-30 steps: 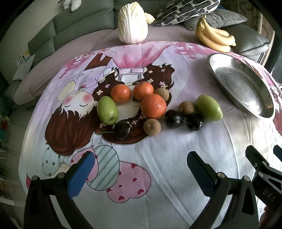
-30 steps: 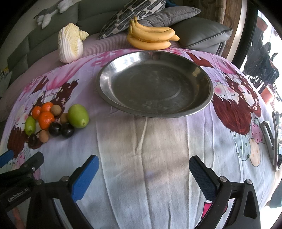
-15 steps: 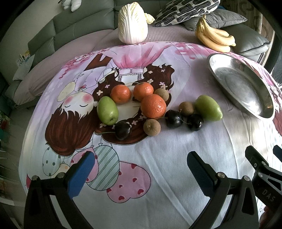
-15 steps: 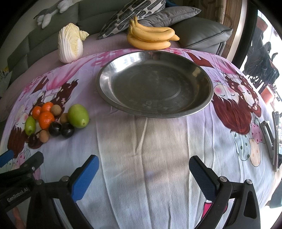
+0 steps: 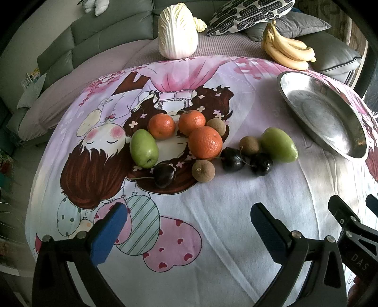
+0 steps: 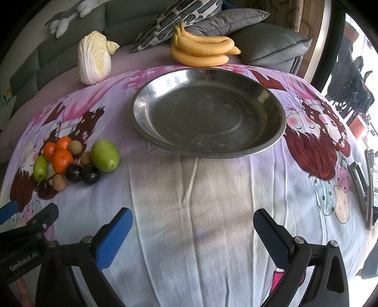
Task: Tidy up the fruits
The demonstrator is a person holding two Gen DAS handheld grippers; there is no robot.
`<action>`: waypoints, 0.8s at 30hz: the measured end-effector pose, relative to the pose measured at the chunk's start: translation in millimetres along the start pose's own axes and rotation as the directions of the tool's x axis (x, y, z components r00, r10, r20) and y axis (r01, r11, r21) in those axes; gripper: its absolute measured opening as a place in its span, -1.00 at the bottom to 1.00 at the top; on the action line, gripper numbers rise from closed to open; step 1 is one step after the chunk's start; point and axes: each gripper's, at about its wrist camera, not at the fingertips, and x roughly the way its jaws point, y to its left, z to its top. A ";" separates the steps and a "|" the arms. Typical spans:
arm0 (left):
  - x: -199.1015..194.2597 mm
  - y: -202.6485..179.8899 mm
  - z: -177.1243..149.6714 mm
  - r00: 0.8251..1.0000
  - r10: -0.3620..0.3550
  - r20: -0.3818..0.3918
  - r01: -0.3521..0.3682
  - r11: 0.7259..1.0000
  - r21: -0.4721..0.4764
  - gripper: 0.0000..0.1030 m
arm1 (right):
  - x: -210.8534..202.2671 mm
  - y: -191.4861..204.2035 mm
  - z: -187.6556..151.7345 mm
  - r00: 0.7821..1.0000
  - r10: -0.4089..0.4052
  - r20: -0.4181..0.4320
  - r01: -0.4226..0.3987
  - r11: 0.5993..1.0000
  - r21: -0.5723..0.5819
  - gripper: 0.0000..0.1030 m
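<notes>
Fruit cluster on patterned cloth: three oranges (image 5: pixel 205 142) bunched at centre, touching; green fruit (image 5: pixel 143 148) at their left, a second green fruit (image 5: pixel 278 145) at the right end. Three brown longans (image 5: pixel 203 170) and three dark cherries (image 5: pixel 232 159) scattered along the near edge. Steel dish (image 6: pixel 208 111) empty, lying apart on the right

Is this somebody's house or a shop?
Most likely a house, probably a living room. A grey sofa with a patterned cushion runs behind the table, and the tablecloth has cartoon girls printed on it. Loose fruit and a metal plate sit on top, like at home.
</notes>
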 end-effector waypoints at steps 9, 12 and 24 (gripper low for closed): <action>0.1 -0.1 -0.1 1.000 0.000 0.000 0.000 1.000 -0.001 1.00 | 0.4 0.4 0.0 1.000 0.000 -0.001 0.000 1.000 0.000 1.00; -0.3 0.2 0.1 1.000 0.000 0.001 0.000 1.000 -0.001 1.00 | 1.0 0.2 0.2 1.000 0.000 -0.001 0.000 1.000 0.000 1.00; -12.6 18.6 16.9 0.996 0.075 0.045 -0.074 0.996 -0.042 1.00 | -15.4 16.3 13.0 0.993 0.066 0.099 -0.061 0.997 -0.052 1.00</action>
